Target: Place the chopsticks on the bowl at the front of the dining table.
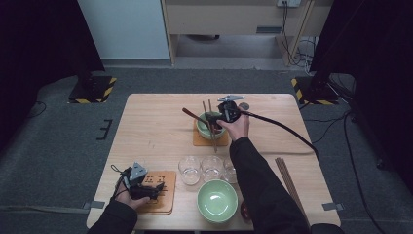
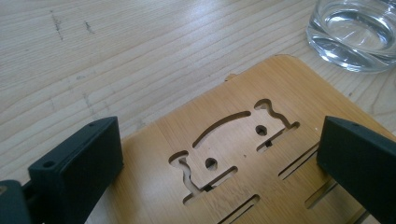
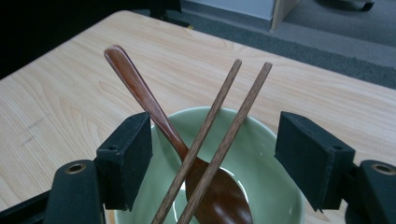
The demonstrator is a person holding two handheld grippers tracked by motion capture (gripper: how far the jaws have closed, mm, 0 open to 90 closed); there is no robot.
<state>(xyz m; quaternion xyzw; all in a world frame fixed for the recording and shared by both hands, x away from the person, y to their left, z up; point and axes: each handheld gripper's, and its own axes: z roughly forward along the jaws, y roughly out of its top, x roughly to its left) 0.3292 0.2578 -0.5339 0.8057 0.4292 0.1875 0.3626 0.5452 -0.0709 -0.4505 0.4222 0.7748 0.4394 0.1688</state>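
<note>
A green bowl (image 1: 210,127) stands on a wooden coaster (image 1: 199,141) at the far middle of the table. A brown wooden spoon (image 3: 140,91) lies in the bowl (image 3: 261,140), and a pair of brown chopsticks (image 3: 233,100) rests across its rim. My right gripper (image 1: 217,117) hangs just over the bowl. In the right gripper view it (image 3: 217,140) is open, its jaws either side of the chopsticks and spoon handle without pressing them. My left gripper (image 1: 157,187) is open and holds nothing (image 2: 219,144), low over a second wooden coaster (image 2: 243,154) with cut-out slots.
Three clear glasses (image 1: 189,169) stand in a row at the near middle, one of them (image 2: 355,32) just beyond the left coaster. A second green bowl (image 1: 217,200), with nothing in it, sits near the front edge. More chopsticks (image 1: 287,178) lie at the right.
</note>
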